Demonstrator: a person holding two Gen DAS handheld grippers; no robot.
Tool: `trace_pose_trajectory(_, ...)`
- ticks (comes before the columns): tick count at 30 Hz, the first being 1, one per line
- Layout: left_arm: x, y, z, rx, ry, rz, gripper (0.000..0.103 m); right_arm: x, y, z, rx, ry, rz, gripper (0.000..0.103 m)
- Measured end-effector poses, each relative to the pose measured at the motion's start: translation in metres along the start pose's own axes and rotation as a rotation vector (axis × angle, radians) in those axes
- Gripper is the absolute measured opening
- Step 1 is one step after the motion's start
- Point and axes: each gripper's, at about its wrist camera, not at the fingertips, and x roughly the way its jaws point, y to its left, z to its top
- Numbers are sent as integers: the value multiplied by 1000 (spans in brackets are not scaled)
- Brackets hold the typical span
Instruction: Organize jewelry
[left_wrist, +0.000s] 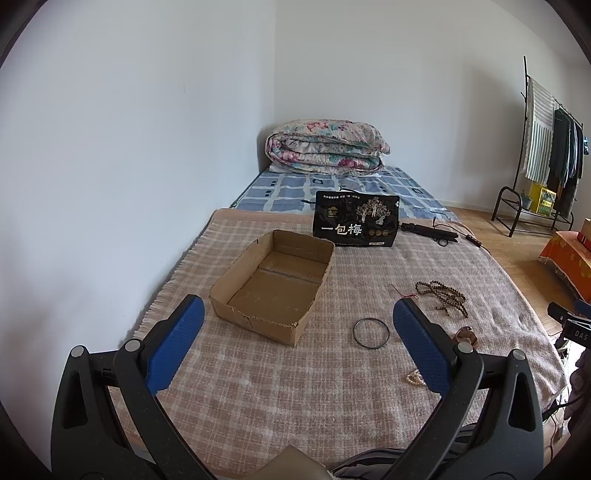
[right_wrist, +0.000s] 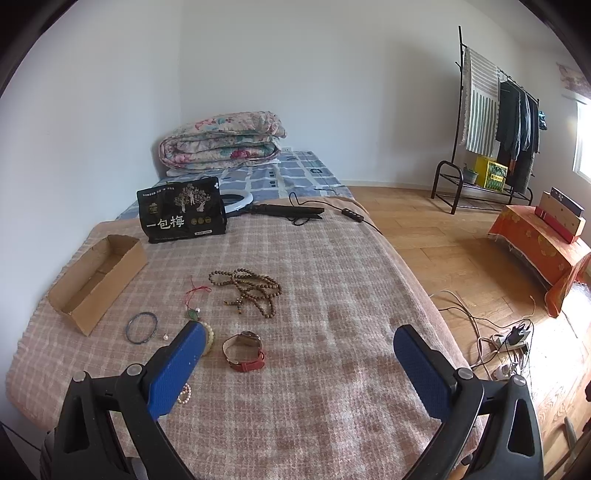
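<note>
An empty open cardboard box (left_wrist: 273, 284) lies on the checked blanket (left_wrist: 280, 387); it also shows at the left in the right wrist view (right_wrist: 96, 277). Right of it lie a dark bangle (left_wrist: 371, 332) (right_wrist: 142, 326), a brown bead necklace (left_wrist: 441, 295) (right_wrist: 251, 291), a red-cord pendant (right_wrist: 194, 306), a red-strap watch (right_wrist: 245, 350), a small pearl (right_wrist: 166, 336), a pale bead bracelet (right_wrist: 209, 338) and a pearl bracelet (right_wrist: 184, 394). My left gripper (left_wrist: 297, 328) is open and empty above the blanket. My right gripper (right_wrist: 299, 350) is open and empty near the watch.
A black snack bag (left_wrist: 356, 219) stands behind the box. A ring light with cable (right_wrist: 280, 208) lies beyond it. A folded floral quilt (left_wrist: 325, 146) sits at the far end. The bed's right edge drops to a wooden floor (right_wrist: 443, 243) with cables and a clothes rack (right_wrist: 491, 122).
</note>
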Motion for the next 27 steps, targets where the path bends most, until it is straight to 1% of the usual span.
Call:
trace_pose_trajectory(2, -1, -2, 0, -1, 1, -1, 103, 0, -1, 0, 3, 2, 1, 103)
trace_pose_trajectory(4, 1, 8, -1, 3, -1, 4, 103, 0, -1, 0, 2, 1, 0, 103)
trace_pose_trajectory(23, 0, 6, -4, 2, 19, -2, 103, 9, -2, -2, 1, 25, -3, 103)
trace_pose_trajectory(24, 9, 8, -6, 1, 20, -4, 103, 9, -2, -3, 2, 27, -3, 103)
trace_pose_trajectory(27, 14, 7, -8, 3, 28, -3, 103, 12, -2, -4, 2, 33, -4, 103)
